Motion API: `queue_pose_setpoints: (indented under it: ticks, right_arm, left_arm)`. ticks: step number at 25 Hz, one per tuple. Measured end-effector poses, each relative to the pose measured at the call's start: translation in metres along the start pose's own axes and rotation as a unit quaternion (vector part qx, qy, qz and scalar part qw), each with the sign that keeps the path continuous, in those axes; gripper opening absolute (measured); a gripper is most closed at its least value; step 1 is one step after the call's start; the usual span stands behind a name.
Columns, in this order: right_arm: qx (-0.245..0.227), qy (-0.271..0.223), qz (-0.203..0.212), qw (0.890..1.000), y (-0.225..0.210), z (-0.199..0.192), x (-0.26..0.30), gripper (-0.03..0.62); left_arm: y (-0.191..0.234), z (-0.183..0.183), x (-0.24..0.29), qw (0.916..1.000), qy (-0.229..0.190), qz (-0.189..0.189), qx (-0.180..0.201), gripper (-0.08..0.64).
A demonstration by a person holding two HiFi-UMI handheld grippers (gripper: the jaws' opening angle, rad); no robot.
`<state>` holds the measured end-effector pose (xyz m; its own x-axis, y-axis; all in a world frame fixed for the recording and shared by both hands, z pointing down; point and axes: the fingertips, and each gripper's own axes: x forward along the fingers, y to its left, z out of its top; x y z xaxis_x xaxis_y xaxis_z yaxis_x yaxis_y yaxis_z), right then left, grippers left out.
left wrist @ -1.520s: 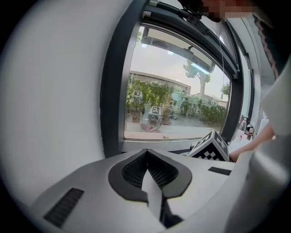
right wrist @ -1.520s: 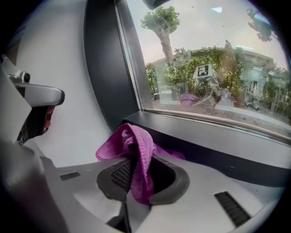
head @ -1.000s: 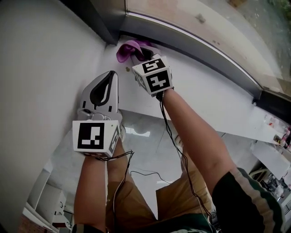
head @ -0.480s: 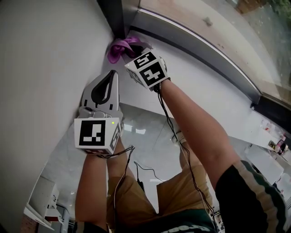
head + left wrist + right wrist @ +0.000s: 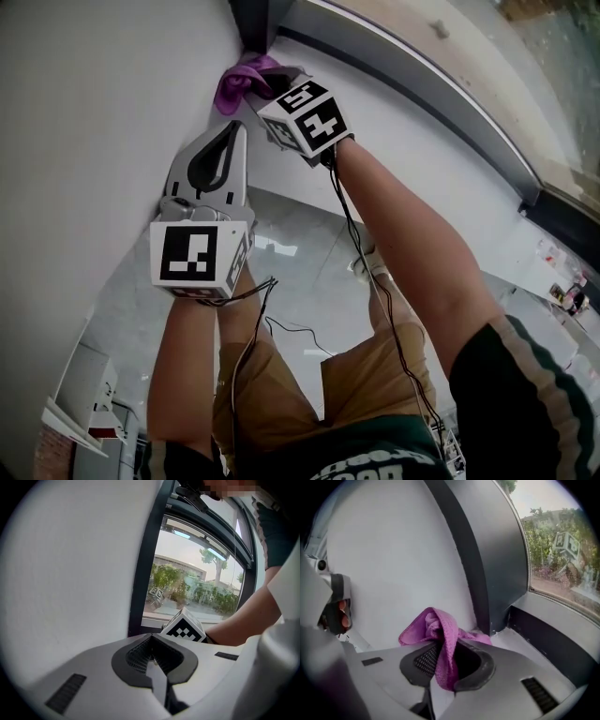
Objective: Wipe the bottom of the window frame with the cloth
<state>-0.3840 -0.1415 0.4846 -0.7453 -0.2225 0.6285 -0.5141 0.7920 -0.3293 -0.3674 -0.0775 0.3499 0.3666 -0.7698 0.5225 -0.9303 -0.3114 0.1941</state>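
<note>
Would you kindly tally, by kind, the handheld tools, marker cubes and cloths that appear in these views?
Tools: 2, the left tool, shut and empty, and the right tool, shut on the cloth
Marker cubes: 2, the left marker cube and the right marker cube
Cloths: 1, the purple cloth
Total: 5

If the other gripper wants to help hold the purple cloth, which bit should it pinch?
Probably the puffy fold of the purple cloth that sticks out past the right gripper, which pinches its middle. That loose bunch sits on the side of the white wall. So the left gripper, shut and empty, would best open and come in from the left, along the wall.
</note>
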Motion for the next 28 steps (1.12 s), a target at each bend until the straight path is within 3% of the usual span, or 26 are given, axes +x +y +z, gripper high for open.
queue_pose_setpoints:
  ticks: [7, 11, 28]
  right_arm:
    - [0.013, 0.012, 0.029, 0.999, 0.017, -0.016, -0.006, 0.072]
    - [0.019, 0.022, 0.047, 0.998, 0.042, -0.029, -0.009, 0.072]
    - [0.058, 0.043, 0.099, 0.992, 0.130, -0.078, -0.021, 0.072]
  left_arm:
    - [-0.003, -0.004, -0.007, 1.0000, -0.002, -0.004, 0.003, 0.009]
    - [-0.004, -0.015, -0.021, 0.9999, 0.004, 0.002, -0.015, 0.009]
    - [0.000, -0.062, -0.057, 0.9990, 0.046, 0.003, -0.002, 0.009]
